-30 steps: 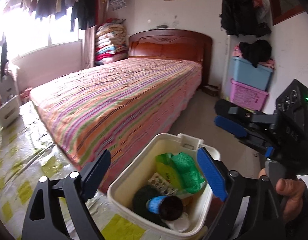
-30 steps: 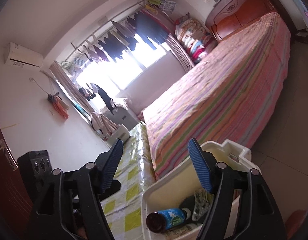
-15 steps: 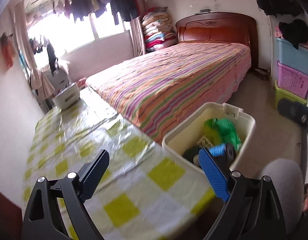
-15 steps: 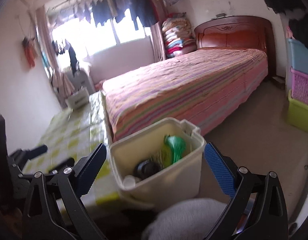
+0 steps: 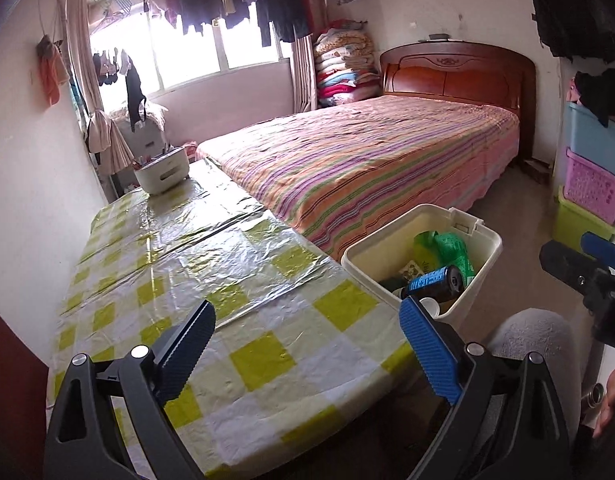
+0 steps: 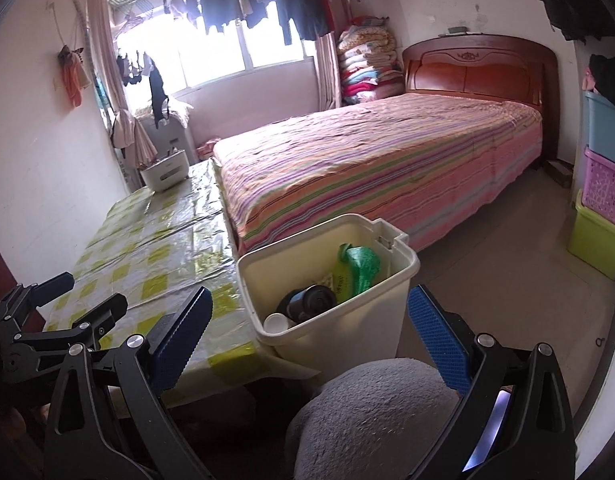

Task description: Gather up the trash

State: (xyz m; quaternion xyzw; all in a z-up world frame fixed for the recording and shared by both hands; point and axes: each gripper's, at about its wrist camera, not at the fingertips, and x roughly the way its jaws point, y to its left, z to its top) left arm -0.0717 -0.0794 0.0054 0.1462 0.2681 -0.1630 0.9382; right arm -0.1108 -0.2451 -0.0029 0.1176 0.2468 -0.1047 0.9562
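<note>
Two black grippers with blue ribbed pads hover near the cream plastic trash bin (image 6: pixel 327 316), which stands on the floor against the corner of the table with the yellow-and-white checked cloth (image 5: pixel 211 292). Inside the bin lie a crumpled green plastic bag (image 6: pixel 361 266), a dark bottle with a blue label (image 5: pixel 437 280) and a small white cup (image 6: pixel 276 322). Left gripper (image 5: pixel 307 348), over the table beside the bin, has its fingers apart and empty. Right gripper (image 6: pixel 307 328), its fingers spread wide either side of the bin, touches nothing
</note>
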